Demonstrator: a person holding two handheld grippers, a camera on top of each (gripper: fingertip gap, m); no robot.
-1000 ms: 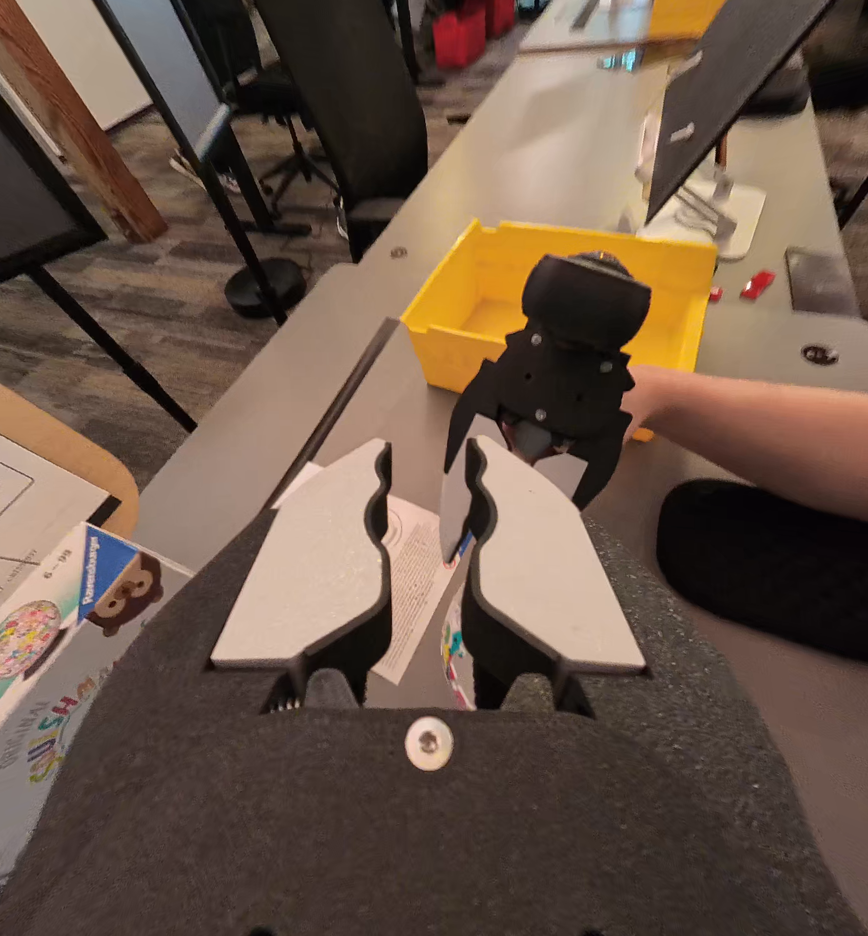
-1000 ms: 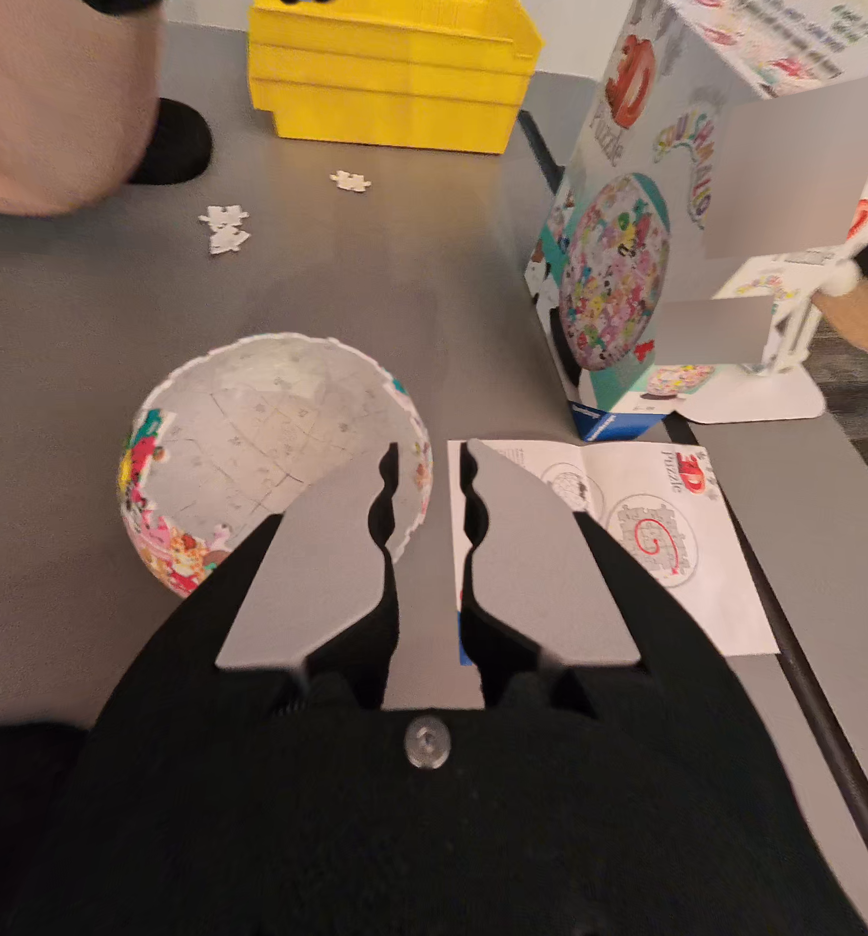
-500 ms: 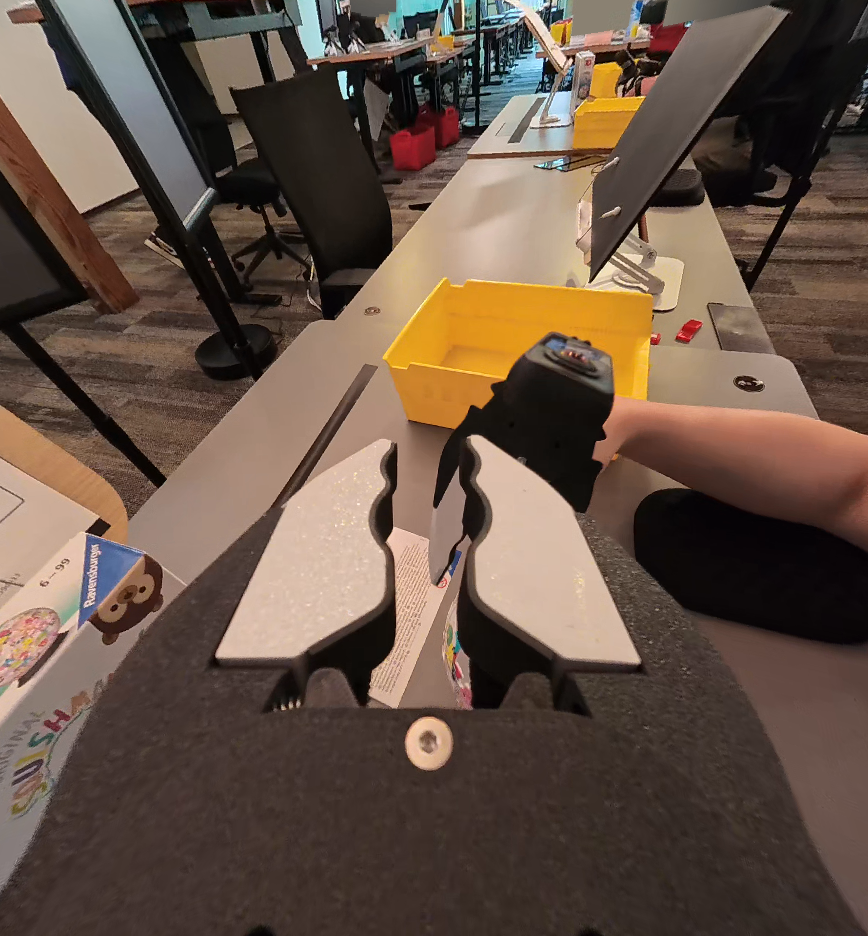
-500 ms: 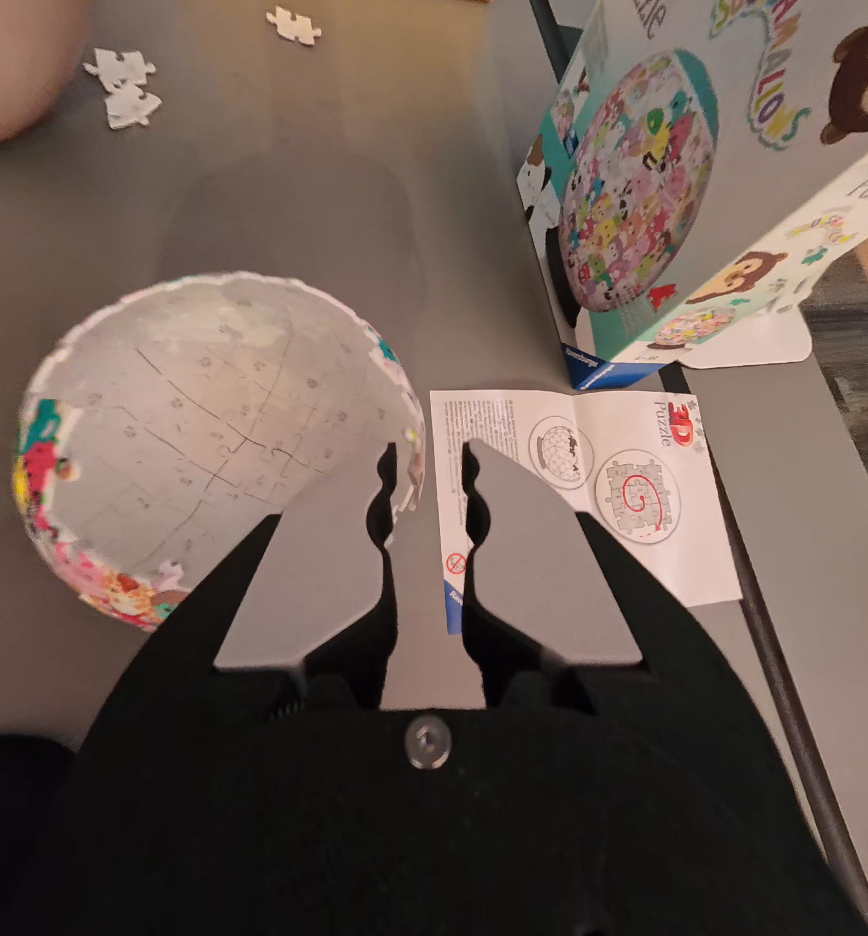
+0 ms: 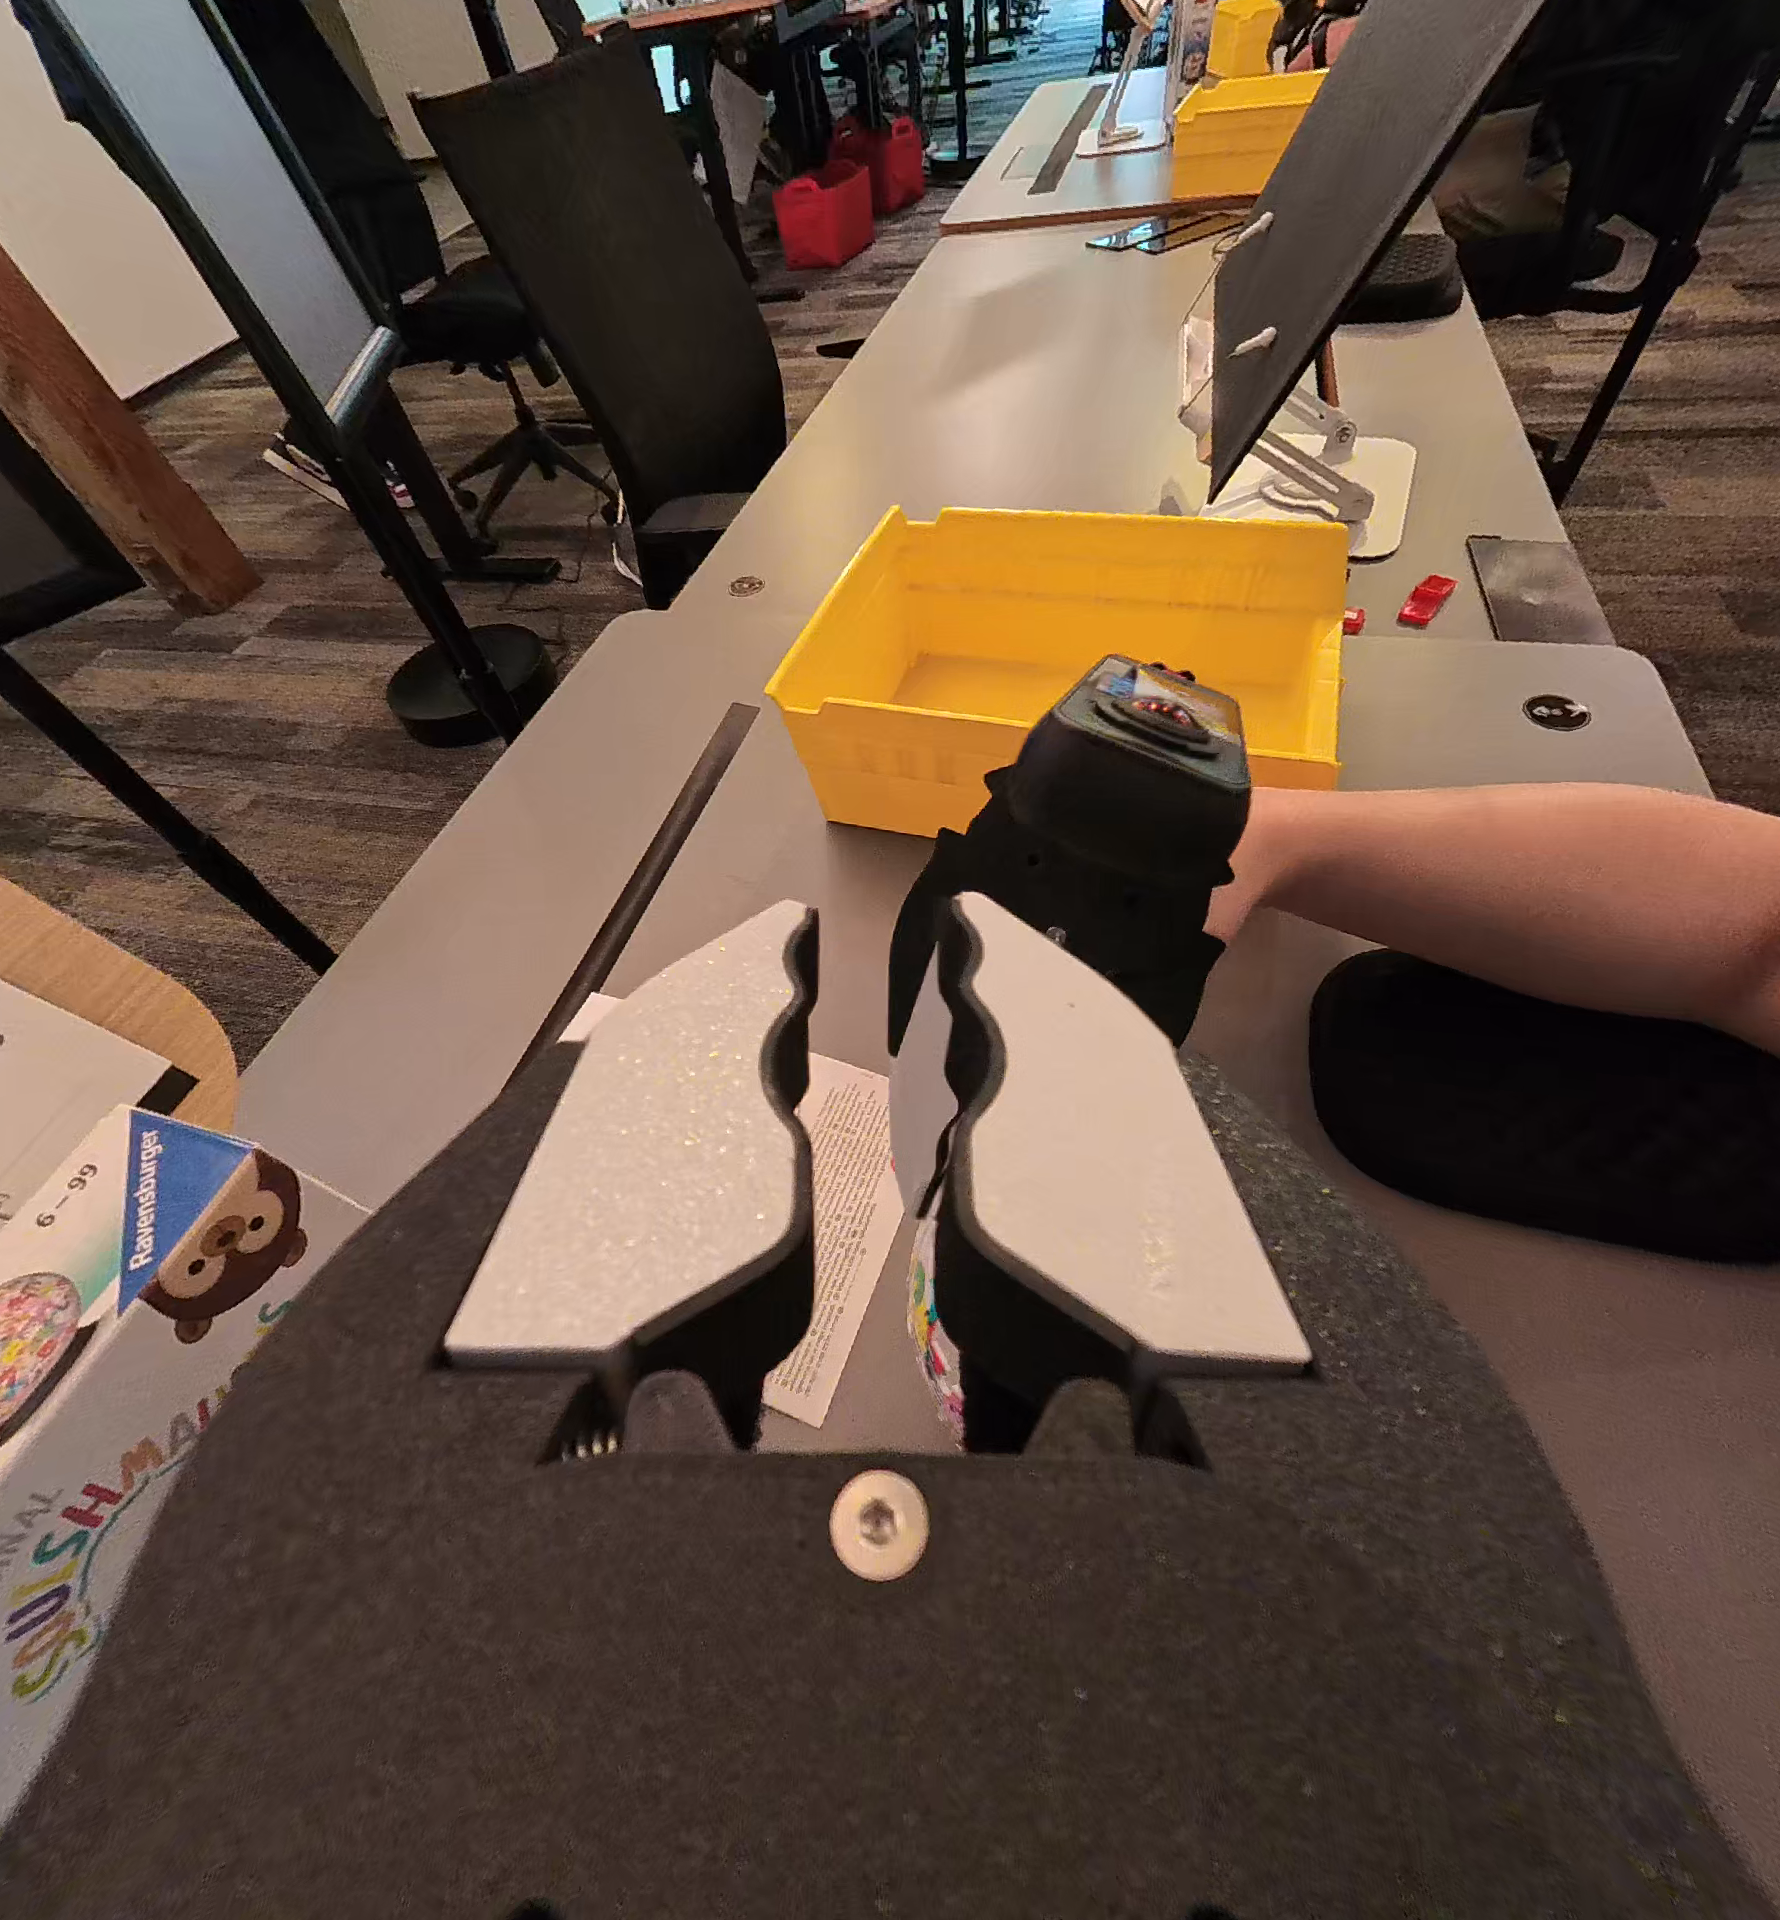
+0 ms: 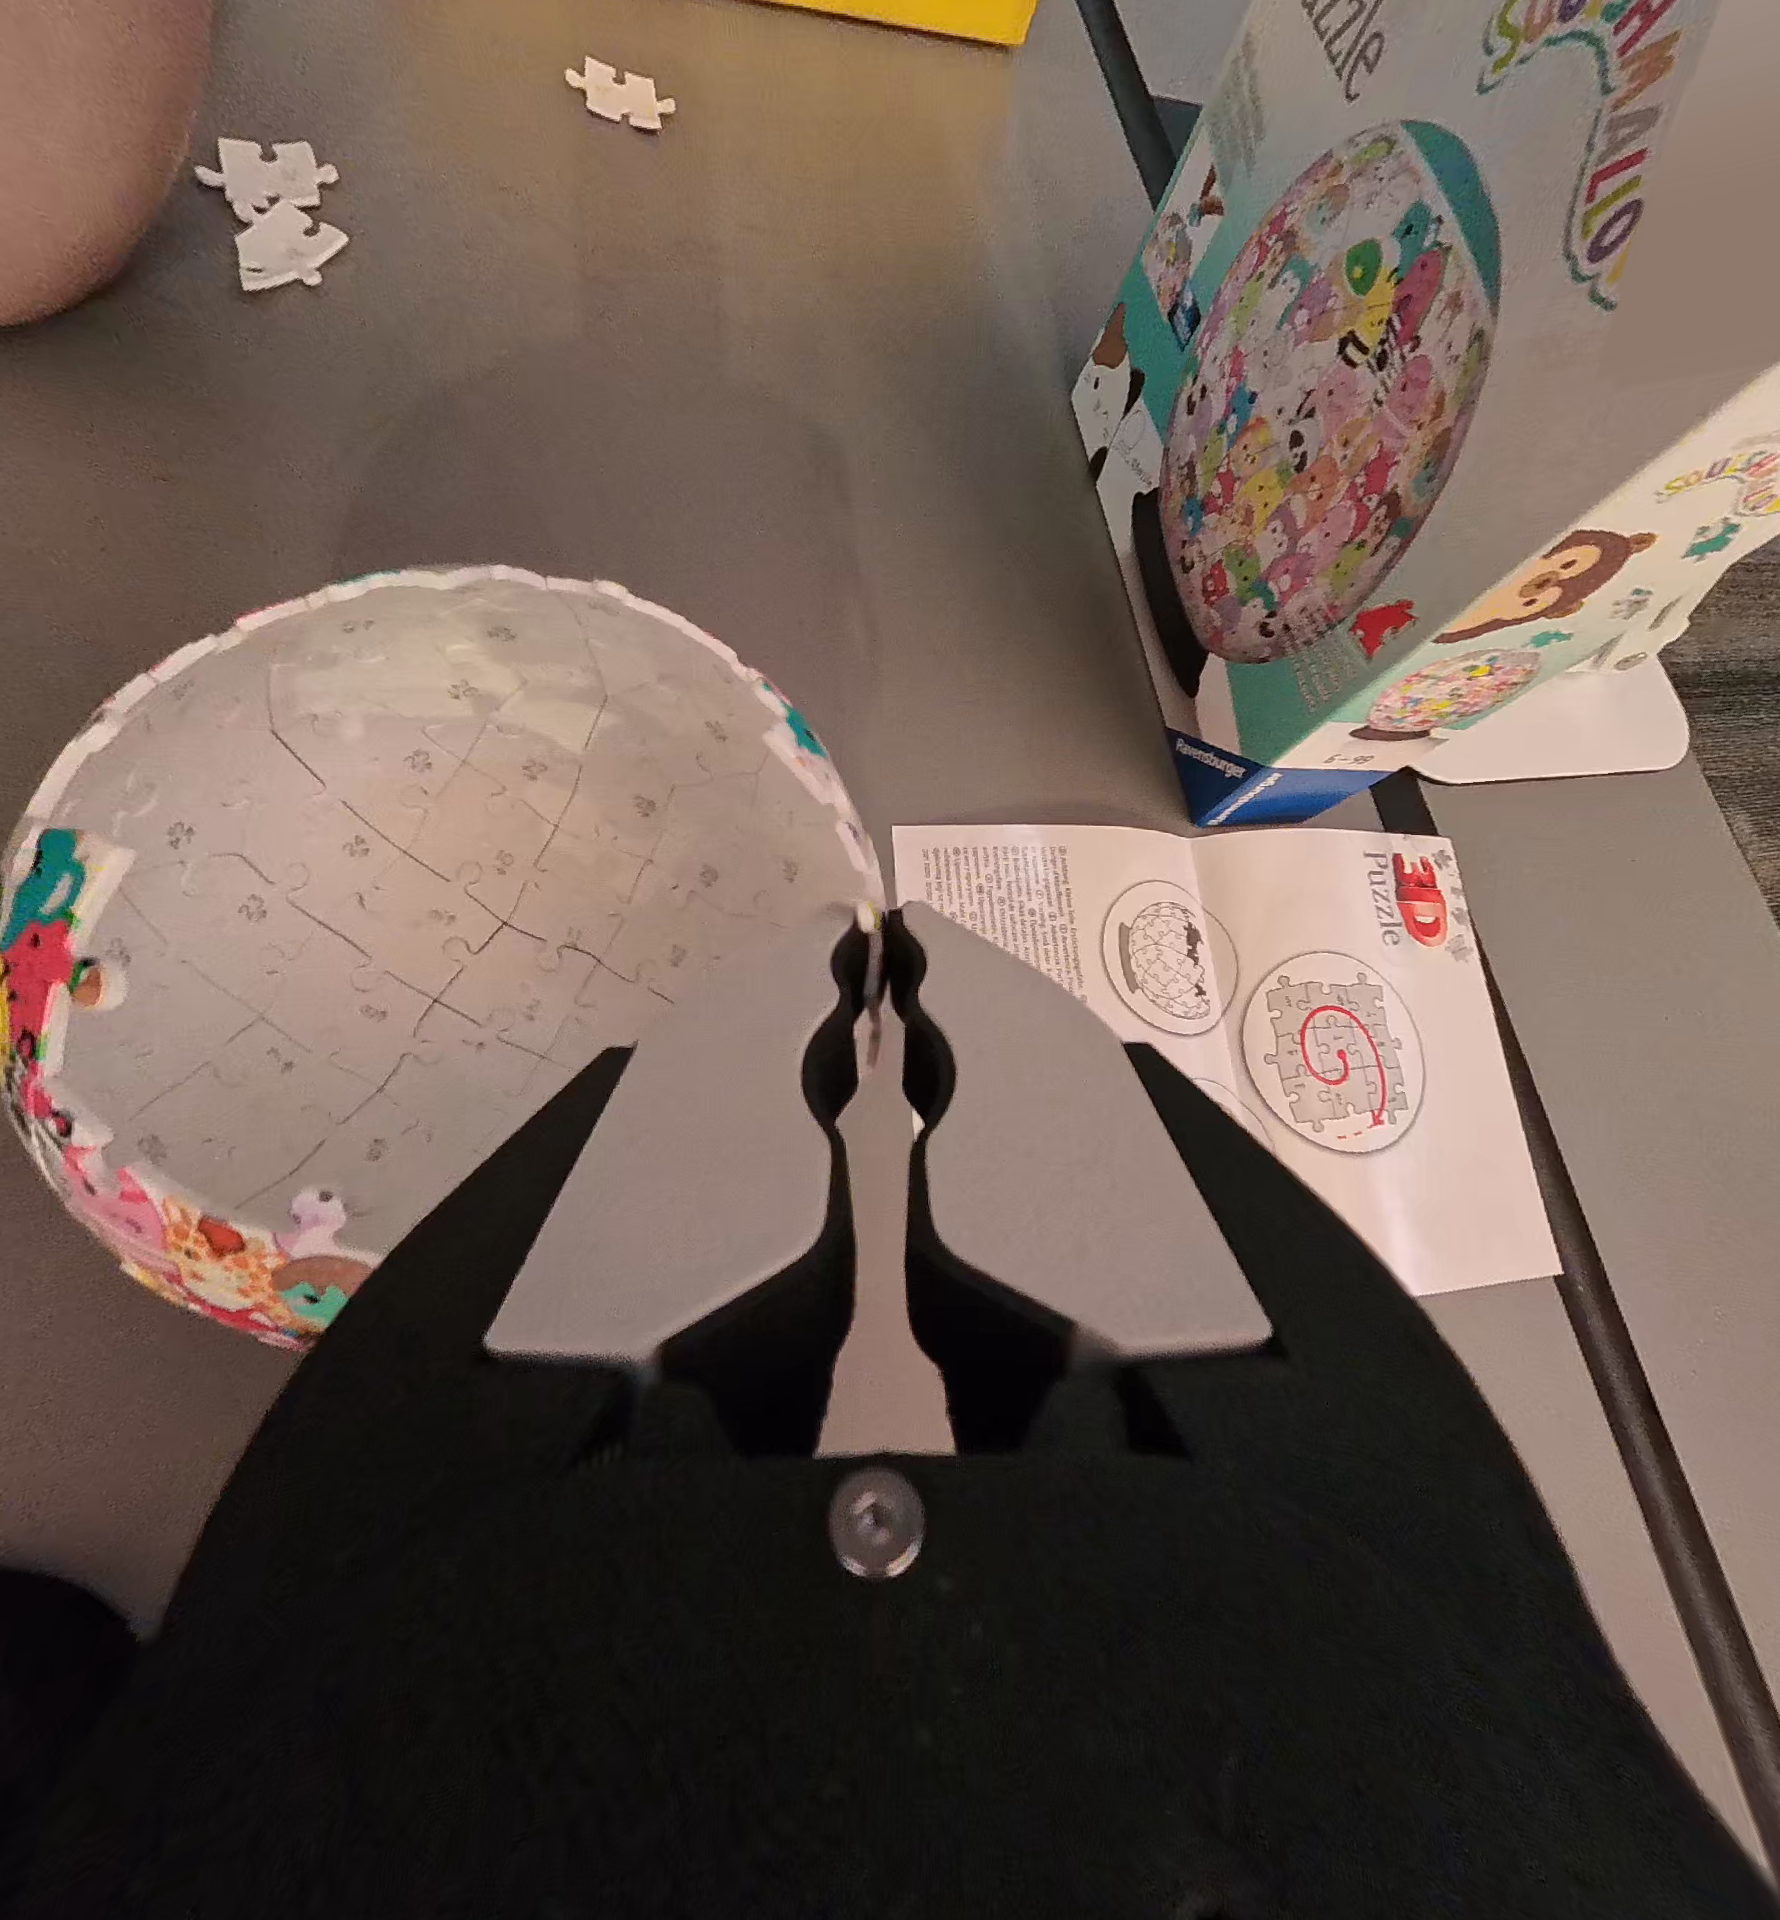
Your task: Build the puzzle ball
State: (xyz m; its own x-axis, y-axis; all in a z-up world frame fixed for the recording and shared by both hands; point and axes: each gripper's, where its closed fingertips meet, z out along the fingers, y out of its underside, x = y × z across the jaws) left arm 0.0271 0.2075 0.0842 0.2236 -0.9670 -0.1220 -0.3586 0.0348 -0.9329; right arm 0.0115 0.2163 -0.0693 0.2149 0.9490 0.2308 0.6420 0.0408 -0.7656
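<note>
While right tongs (image 6: 875, 935) pinch puzzle ball (image 6: 398, 914) rim, yellow bin (image 5: 1062, 644) sits empty.

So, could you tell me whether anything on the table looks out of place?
Three loose puzzle pieces lie scattered on the grey table, apart from the half-built puzzle ball. Nothing looks spilled or damaged.

The half-built puzzle ball (image 6: 418, 914) is pale grey inside, its outer shell a bright patchwork of pink, red, teal and orange. Loose pieces (image 6: 278, 213) lie white on the dark grey table (image 6: 657, 395). The bin (image 5: 1062, 665) is plain yellow; the leaflet (image 6: 1281, 1039) white with a red spiral.
</note>
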